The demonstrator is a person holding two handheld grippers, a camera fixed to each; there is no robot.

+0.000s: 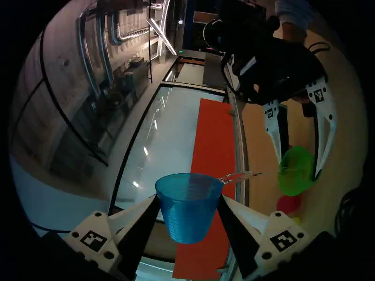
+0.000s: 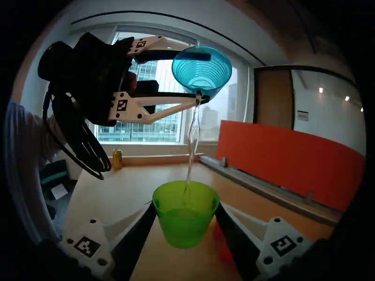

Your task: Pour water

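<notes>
Nearest, the right gripper (image 2: 185,210) pinched the green cup (image 2: 185,227) upright above the desk (image 2: 126,182), mouth up. Directly above it, the left gripper (image 2: 202,75) clamped the blue cup (image 2: 201,68), tipped with its long axis near level and its lip downward. A water stream (image 2: 191,140) dropped straight into the green cup.

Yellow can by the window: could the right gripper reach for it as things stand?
Probably not yet. The right gripper is shut on the green plastic cup, catching water poured from the blue plastic cup in the left gripper. The yellow can stands farther along the desk.
</notes>
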